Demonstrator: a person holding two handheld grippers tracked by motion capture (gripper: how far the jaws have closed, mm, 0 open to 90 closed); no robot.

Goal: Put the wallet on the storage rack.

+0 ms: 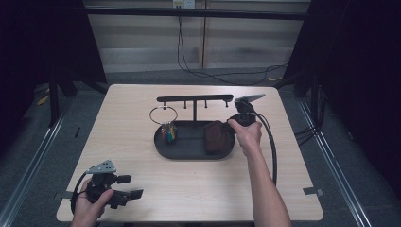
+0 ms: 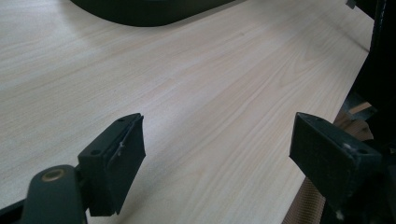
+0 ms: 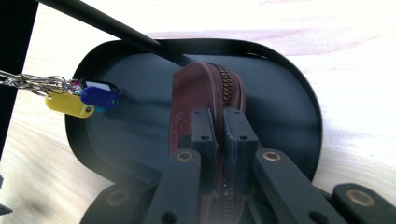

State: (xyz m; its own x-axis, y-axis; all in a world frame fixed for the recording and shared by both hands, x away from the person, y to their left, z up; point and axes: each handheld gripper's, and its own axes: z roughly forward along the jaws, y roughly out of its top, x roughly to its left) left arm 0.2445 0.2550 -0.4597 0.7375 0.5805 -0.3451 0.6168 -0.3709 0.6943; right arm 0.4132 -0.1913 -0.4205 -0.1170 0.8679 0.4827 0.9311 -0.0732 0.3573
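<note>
Nearest the person, well short of the black oval tray (image 1: 189,152) and off to its left, the left gripper (image 1: 134,186) rests in a hand at the desk's (image 1: 127,137) front corner, its jaws spread wide over bare wood with nothing between them. Farther in, the right gripper (image 3: 218,135) comes down at the tray's right end with its jaws pressed together on the zipped edge of a brown leather pouch (image 3: 196,95), which stands on edge inside the tray. At the tray's left end hang coloured key tags (image 3: 84,100) on a chain below a metal ring (image 1: 163,115). From the tray's back edge rises a black T-shaped rack (image 1: 195,100).
</note>
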